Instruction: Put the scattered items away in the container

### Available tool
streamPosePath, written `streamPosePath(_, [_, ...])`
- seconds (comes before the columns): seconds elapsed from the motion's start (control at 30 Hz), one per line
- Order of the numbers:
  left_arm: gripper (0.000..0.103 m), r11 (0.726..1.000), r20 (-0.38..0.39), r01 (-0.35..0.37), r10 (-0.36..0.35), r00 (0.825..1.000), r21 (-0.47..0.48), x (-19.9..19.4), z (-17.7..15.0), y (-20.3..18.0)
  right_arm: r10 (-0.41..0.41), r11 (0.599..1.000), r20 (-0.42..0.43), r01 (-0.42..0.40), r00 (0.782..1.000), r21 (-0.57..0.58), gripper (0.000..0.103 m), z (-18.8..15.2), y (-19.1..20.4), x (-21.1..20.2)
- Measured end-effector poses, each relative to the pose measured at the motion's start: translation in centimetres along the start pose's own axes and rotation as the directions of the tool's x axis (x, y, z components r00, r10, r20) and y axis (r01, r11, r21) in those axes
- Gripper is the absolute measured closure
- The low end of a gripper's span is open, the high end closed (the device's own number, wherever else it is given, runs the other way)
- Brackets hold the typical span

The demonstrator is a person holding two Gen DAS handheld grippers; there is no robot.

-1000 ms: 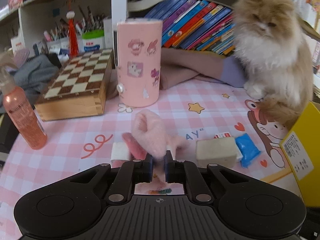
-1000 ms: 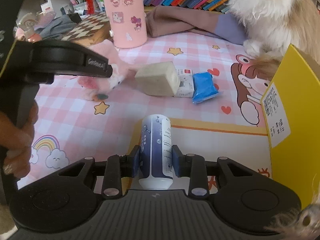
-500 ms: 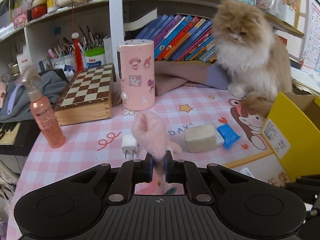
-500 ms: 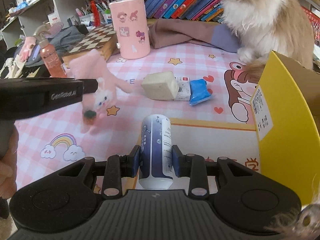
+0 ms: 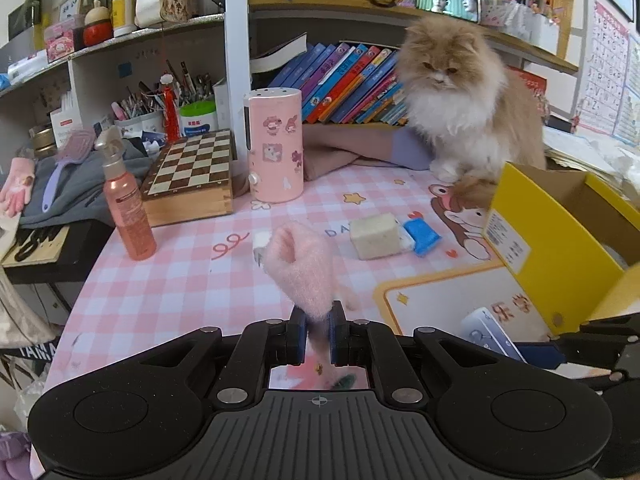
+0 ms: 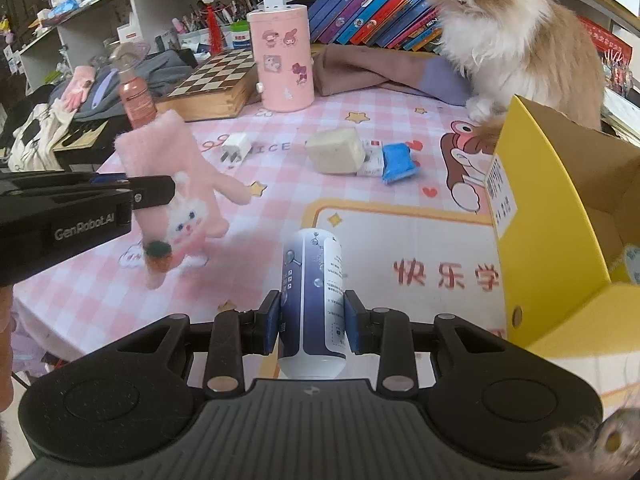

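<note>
L gripper point(image 5: 318, 334): fingers pinching pink glove point(image 6: 176, 196), glove hanging off table point(image 6: 272, 168). White charger point(image 6: 236, 148), beige block point(image 6: 336, 155), blue packet point(image 6: 396, 162) lying on table ahead of fingers. R gripper point(image 6: 312, 322): fingers clamping white/blue bottle point(image 6: 314, 288); yellow box point(image 6: 552, 216) sitting right of them.

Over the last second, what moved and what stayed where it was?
The left gripper, shut on the pink glove, lifted it off the table, uncovering the white charger. The right gripper also rose, still clamping the blue-and-white bottle, with the yellow box to its right. The beige block, blue packet and cat stayed put.
</note>
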State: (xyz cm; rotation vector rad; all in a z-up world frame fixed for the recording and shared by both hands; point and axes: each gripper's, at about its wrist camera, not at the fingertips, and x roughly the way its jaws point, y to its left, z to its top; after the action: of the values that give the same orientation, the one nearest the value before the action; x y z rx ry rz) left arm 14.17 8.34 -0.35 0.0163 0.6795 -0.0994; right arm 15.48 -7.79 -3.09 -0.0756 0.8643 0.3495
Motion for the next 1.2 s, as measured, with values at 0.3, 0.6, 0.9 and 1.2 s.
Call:
streamPosePath(0.3, [0.093,0.999,0.004,0.039,-0.039,0.999,0.013,-5.0,-2.8,-0.9,-0.014,1.0,0.009,0.014,1.0,0.008,0.072,-2.8,0.2,-3.7])
streamPosePath(0.6, [0.093,0.997,-0.019,0.074,-0.074,0.997,0.032,-8.2,-5.7,-2.2,-0.031,0.999,0.02,0.03,0.999,0.036,0.072,-5.8,0.5,-6.6])
streamPosePath(0.9, [0.093,0.985,-0.034,0.153,-0.15,0.988,0.075,-9.7,-7.2,-4.4,-0.072,0.993,0.007,0.071,0.997,0.091,0.072,-8.6,0.1,-9.0])
streamPosePath(1.2, [0.093,0.956,-0.059,0.264,-0.259,0.964,0.125,-9.5,-7.8,-7.7,-0.154,0.975,-0.025,0.156,0.988,0.158,0.072,-11.1,-1.9,-11.1])
